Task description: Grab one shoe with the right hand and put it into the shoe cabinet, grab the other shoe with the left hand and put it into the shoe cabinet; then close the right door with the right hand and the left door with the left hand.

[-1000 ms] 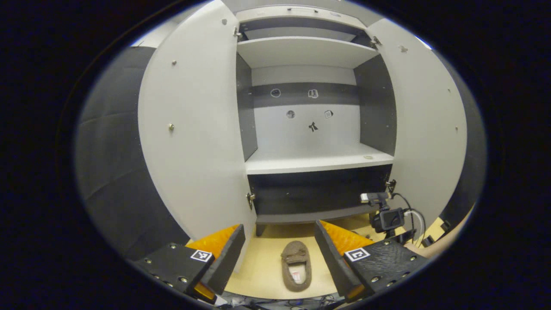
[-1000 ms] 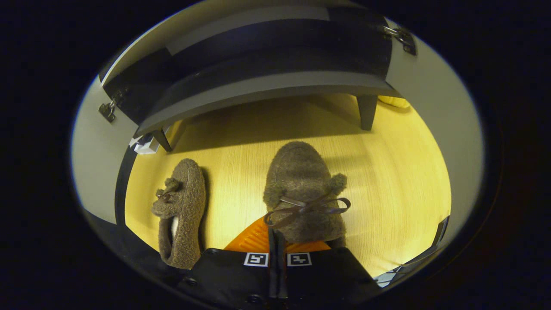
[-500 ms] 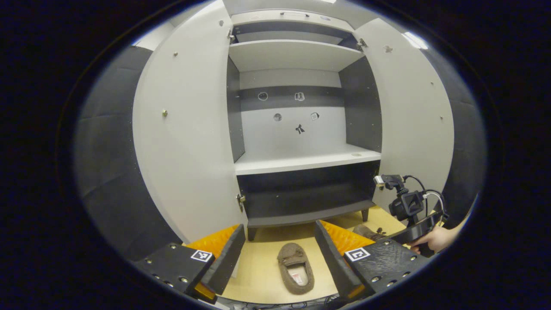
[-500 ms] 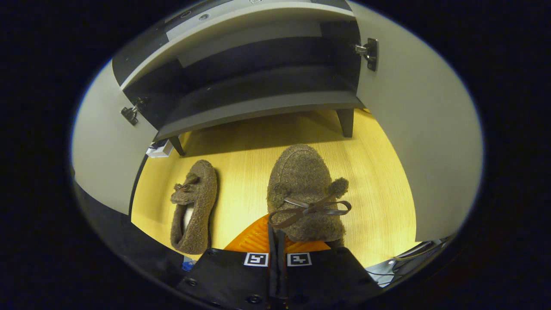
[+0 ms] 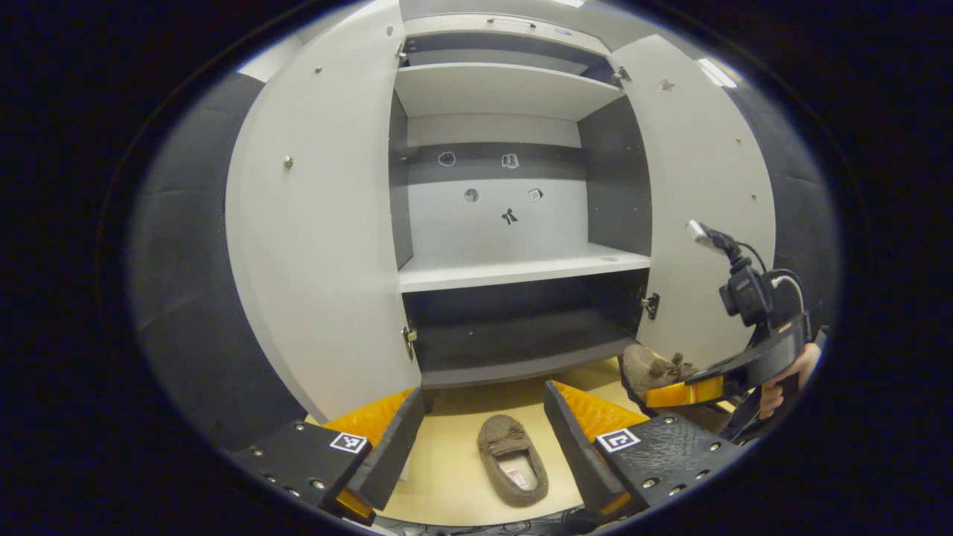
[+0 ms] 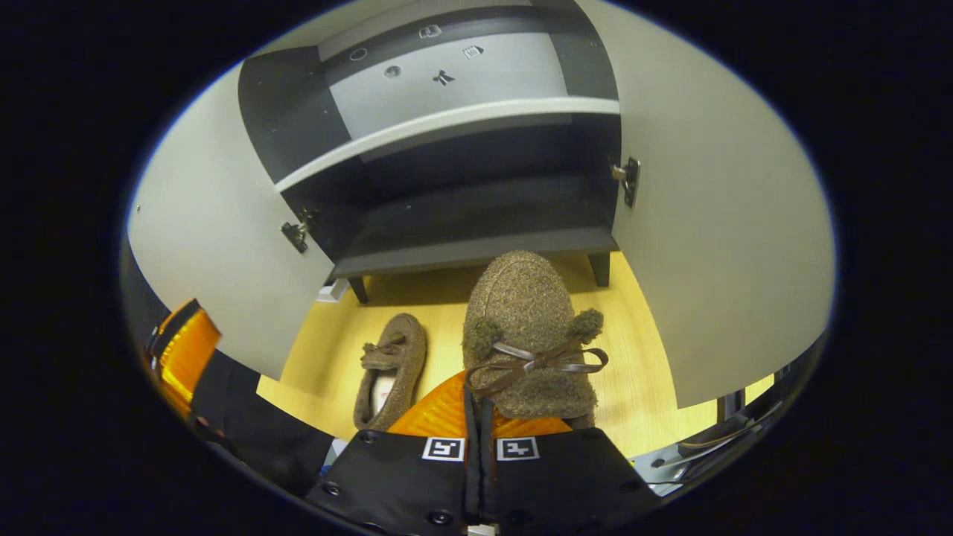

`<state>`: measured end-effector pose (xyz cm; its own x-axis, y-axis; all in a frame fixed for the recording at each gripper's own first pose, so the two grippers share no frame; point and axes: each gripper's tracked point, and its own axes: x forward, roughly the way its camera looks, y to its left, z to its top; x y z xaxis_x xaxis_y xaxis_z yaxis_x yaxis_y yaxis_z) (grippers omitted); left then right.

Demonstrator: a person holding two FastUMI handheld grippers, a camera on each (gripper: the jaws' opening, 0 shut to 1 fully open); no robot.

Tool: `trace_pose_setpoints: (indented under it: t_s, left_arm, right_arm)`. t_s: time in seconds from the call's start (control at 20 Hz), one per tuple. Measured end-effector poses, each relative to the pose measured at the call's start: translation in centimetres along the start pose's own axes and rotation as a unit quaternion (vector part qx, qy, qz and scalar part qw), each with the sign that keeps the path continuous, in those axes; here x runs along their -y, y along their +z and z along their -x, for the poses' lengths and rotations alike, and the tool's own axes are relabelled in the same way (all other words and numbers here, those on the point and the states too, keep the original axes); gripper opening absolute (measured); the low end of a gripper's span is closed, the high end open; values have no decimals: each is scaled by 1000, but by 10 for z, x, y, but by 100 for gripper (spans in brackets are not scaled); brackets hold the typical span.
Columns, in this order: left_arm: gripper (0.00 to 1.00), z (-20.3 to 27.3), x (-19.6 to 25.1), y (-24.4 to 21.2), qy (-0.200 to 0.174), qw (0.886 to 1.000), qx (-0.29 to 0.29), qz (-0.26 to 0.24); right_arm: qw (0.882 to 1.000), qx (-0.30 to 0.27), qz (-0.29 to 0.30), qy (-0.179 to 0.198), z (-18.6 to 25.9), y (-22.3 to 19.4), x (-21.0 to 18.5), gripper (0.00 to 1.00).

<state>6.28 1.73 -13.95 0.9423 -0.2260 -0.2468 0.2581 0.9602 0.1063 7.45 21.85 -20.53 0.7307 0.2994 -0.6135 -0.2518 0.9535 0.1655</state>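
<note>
right gripper [image 6: 480,406] clamped on heel of fuzzy slipper [image 6: 525,327], lifted off floor before shoe cabinet [image 6: 476,223] bottom shelf; likely light, soft, floppy, so heel rim grip suits; left gripper [image 5: 484,420] open above second slipper [image 5: 512,459] on floor

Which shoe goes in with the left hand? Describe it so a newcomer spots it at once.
Start at the tall grey shoe cabinet, both doors open. On the yellow wood floor before its bottom shelf lies a fuzzy brown slipper, toe toward the cabinet. Unlike its twin, clamped by the right gripper and lifted, it lies free.
</note>
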Motion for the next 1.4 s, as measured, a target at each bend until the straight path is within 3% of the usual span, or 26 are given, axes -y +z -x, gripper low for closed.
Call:
trace_pose_setpoints:
  t_s: [0.1, 0.2, 0.3, 0.35, 0.5, 0.9, 1.1, 1.4]
  left_arm:
    - [95, 3, -2, -2, 1, 1000, -3, -2]
    - [100, 3, 0, -3, -4, 1000, -3, -3]
    - [100, 2, 5, -7, -11, 1000, -7, -1]
    - [95, 2, 6, -8, -12, 1000, -9, -1]
    - [99, 0, 7, -1, -15, 1000, 1, -6]
    - [100, -2, -4, 0, -12, 1000, 4, 1]
    - [100, -5, -4, 1, -16, 1000, 5, 4]
    - [100, -10, -2, 8, -26, 1000, 8, -8]
  right_arm:
    - [1000, 21, 13, 10, 17, 18, -9, 2]
    - [999, 38, 26, 17, 29, 36, -18, 2]
    - [998, 55, 32, 26, 39, 60, -27, 2]
    - [997, 65, 31, 32, 42, 75, -31, 2]
    - [993, 104, 29, 46, 44, 120, -39, 2]
    - [979, 194, 51, 26, 41, 235, -37, 2]
    - [975, 212, 52, 37, 23, 281, -46, 1]
    - [967, 243, 70, 8, -7, 361, -44, 2]
